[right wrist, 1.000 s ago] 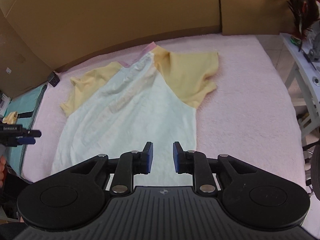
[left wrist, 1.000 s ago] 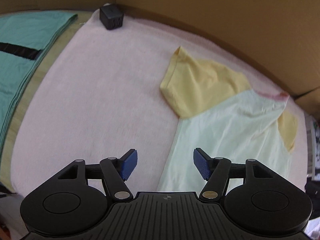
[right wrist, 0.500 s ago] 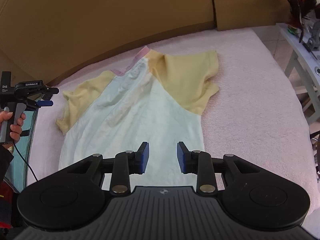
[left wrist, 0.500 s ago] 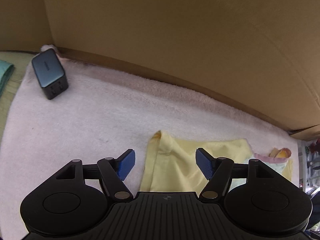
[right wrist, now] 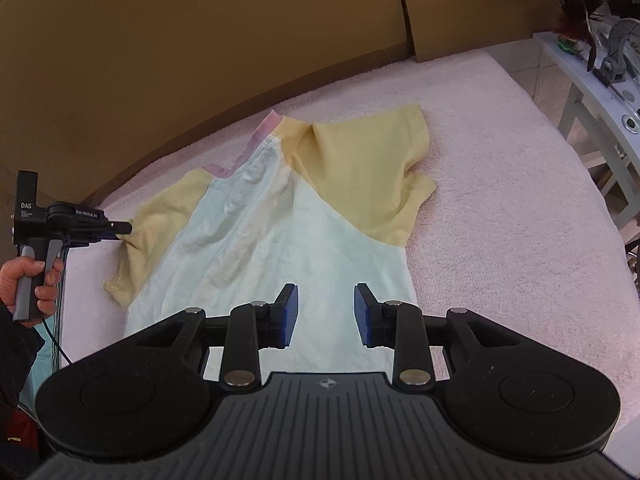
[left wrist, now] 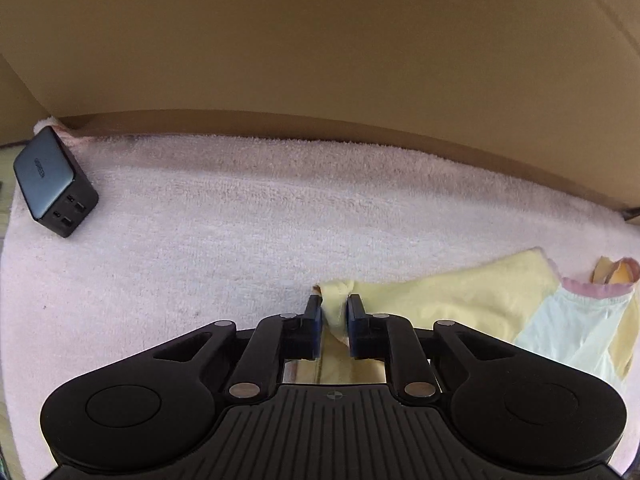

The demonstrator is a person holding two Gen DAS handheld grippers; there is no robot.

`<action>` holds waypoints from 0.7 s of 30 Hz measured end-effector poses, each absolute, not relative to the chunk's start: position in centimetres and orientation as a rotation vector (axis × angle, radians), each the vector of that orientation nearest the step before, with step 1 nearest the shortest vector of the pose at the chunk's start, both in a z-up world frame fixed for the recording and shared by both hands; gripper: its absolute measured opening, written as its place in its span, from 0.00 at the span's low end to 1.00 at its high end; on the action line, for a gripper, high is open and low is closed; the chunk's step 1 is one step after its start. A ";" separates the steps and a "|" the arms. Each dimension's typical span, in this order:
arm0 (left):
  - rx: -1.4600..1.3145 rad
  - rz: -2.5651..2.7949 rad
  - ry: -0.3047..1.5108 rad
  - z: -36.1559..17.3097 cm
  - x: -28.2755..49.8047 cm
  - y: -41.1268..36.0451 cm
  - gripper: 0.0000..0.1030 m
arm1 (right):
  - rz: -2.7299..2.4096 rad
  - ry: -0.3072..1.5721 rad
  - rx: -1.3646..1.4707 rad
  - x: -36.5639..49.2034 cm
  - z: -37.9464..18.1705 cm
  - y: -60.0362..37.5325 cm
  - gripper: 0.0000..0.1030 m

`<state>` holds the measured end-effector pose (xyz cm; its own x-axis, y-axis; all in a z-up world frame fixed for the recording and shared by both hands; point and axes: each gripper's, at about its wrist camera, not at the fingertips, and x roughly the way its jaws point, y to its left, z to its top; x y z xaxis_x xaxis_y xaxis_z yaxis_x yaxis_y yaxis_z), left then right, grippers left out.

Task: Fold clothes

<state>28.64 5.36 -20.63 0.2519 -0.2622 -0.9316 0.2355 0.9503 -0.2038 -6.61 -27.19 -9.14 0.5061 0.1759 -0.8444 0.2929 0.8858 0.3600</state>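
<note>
A T-shirt (right wrist: 272, 248) with a pale mint body, yellow sleeves and a pink collar lies spread on a pink towel (right wrist: 500, 200). My left gripper (left wrist: 334, 304) is shut on the tip of the shirt's yellow left sleeve (left wrist: 460, 296), and the cloth is bunched between the blue pads. The right wrist view shows that same left gripper (right wrist: 124, 227) pinching the sleeve end, held by a person's hand (right wrist: 28, 284). My right gripper (right wrist: 326, 300) hovers open over the shirt's lower body near the hem, with nothing pressed between its pads.
A dark multi-port charger (left wrist: 54, 188) sits on the towel's far left corner. A brown cardboard wall (left wrist: 320, 60) runs along the back. A teal garment (right wrist: 44, 360) lies left of the towel. A grey-white stand (right wrist: 600, 80) with clutter is at the right.
My left gripper travelled across the towel to the left sleeve tip and closed on it. My right gripper's jaws spread slightly wider and its view rolled a little.
</note>
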 end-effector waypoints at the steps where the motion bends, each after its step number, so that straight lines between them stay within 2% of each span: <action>1: -0.022 -0.340 1.266 -20.6 28.5 5.5 0.01 | -0.079 1.047 0.504 -6.5 -9.1 -27.2 0.33; 8: -0.095 -0.163 1.187 -18.6 27.8 9.6 0.00 | -0.169 1.007 0.541 -6.3 -9.8 -29.4 0.33; 14: -0.158 -0.038 1.222 -19.0 27.7 12.5 0.00 | -0.216 0.998 0.579 -4.0 -11.3 -33.0 0.34; 19: -0.118 -0.011 1.223 -19.6 28.0 11.2 0.00 | -0.256 0.985 0.567 -0.9 -12.8 -35.8 0.48; 20: -0.119 -0.005 1.225 -19.7 28.0 11.1 0.02 | -0.264 0.986 0.565 -0.2 -13.2 -36.3 0.48; 21: -0.122 0.002 1.226 -19.6 27.9 11.0 0.18 | -0.269 0.993 0.570 0.3 -13.7 -36.8 0.48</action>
<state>27.95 10.96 -19.56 0.3389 -0.0645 -0.9386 -0.0673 0.9934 -0.0925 0.32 -36.84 -13.67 0.5292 0.0405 -0.8476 0.4633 0.8231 0.3286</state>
